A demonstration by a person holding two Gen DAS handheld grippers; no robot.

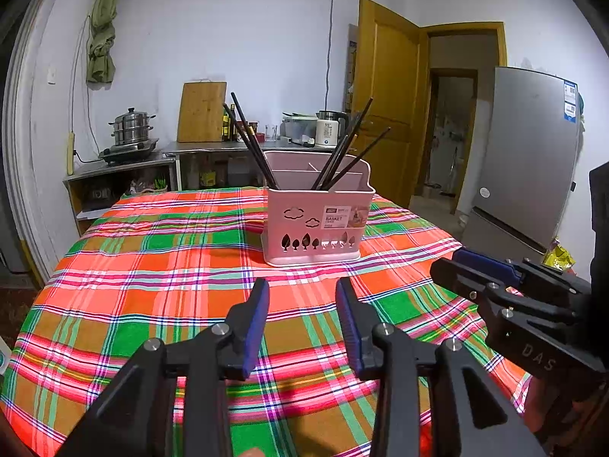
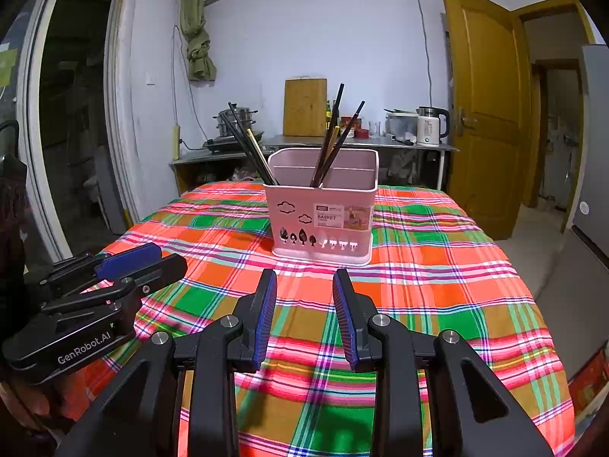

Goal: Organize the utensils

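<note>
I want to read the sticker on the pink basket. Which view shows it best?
The right wrist view: the sticker faces the camera squarely, with BASKET legible. In the left wrist view, the sticker is angled slightly and its small print is blurred.

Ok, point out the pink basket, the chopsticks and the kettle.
pink basket [image 1: 304, 224]: left wrist view, front wall.
chopsticks [image 2: 243, 144]: right wrist view, shafts of the left bunch.
kettle [image 2: 428, 129]: right wrist view, white body.

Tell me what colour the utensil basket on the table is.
Pale pink basket, clearest in the right wrist view.
</note>
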